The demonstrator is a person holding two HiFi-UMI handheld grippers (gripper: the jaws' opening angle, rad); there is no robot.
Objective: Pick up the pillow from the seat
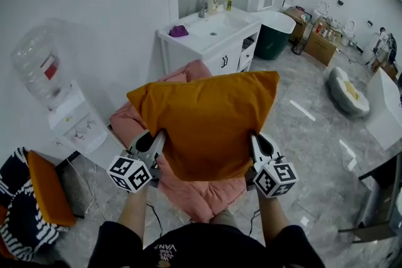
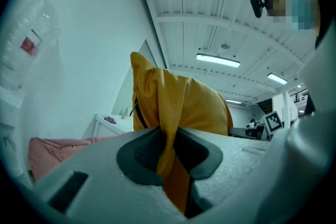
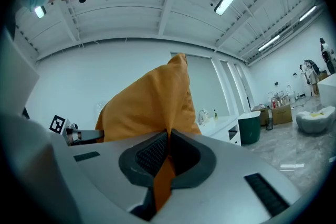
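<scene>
An orange pillow (image 1: 207, 119) hangs in the air in front of me, held up above the pink seat (image 1: 129, 119). My left gripper (image 1: 158, 140) is shut on the pillow's lower left edge, and my right gripper (image 1: 254, 142) is shut on its lower right edge. In the left gripper view the orange fabric (image 2: 173, 113) is pinched between the dark pads (image 2: 139, 157) and rises upward. The right gripper view shows the pillow (image 3: 152, 105) standing tall with a thin fold of cloth clamped in the jaws (image 3: 167, 157).
A white sink cabinet (image 1: 210, 37) stands behind the seat, with a water dispenser (image 1: 59, 100) at the left wall. A dark green tub (image 1: 275, 34) and boxes sit at the back right. Another orange cushion (image 1: 47, 191) lies on the floor at lower left.
</scene>
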